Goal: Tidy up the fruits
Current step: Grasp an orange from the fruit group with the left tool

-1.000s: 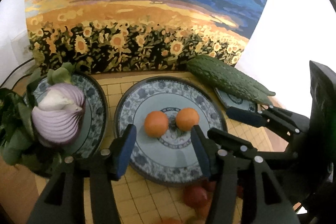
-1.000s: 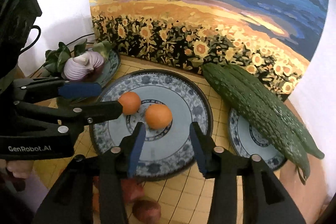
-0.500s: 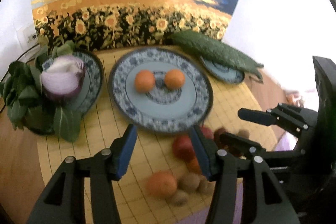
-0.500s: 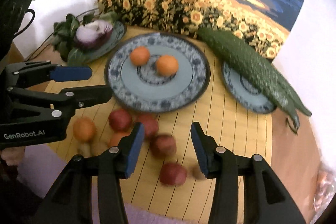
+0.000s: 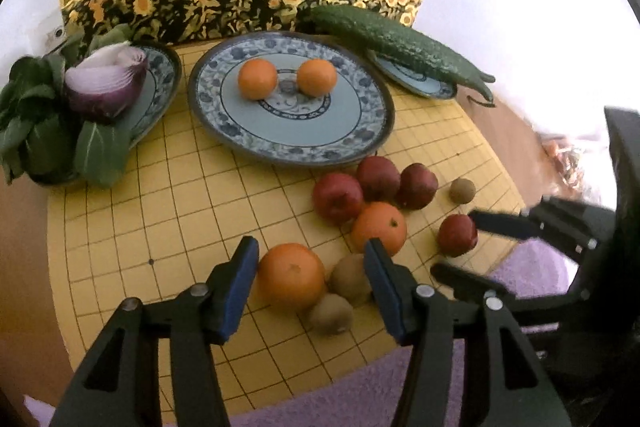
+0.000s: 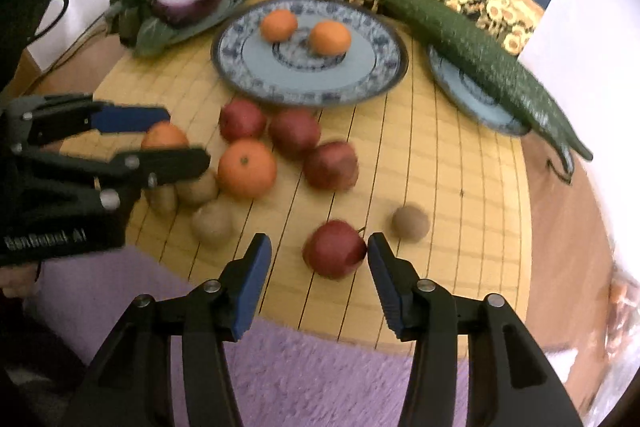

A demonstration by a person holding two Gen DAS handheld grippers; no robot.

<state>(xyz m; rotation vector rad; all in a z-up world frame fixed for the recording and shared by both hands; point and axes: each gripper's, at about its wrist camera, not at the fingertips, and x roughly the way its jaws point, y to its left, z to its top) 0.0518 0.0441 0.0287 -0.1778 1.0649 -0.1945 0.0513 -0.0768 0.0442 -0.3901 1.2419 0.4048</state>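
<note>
Near the front edge of the yellow gridded board (image 5: 168, 211), both grippers hang over loose fruit, each with its jaws partly apart and holding nothing. The left gripper (image 5: 310, 285) frames an orange (image 5: 290, 275), whose left side sits just beside the left pad while the right pad stands clear. Two brown kiwis (image 5: 340, 297) lie against that orange inside the same gap, so a squeeze could catch a kiwi too, or push it off the near edge onto the purple cloth (image 6: 280, 367).

The right gripper (image 6: 320, 281) has just been widening its jaws, and a red apple (image 6: 334, 249) lies between the tips, nearer the right pad, with neither pad pressing on it. An off-centre close could nudge the apple sideways; being round, it would likely roll toward the edge or into the lone kiwi (image 6: 410, 223) just behind it.

Toward the back, the big blue plate (image 5: 360, 131) already carries two oranges (image 5: 286, 79). The remaining apples (image 5: 374, 185) and another orange (image 5: 378, 227) huddle touching one another between the plate and the grippers, so knocking one may scatter the lot. The two grippers work close together and could bump.
</note>
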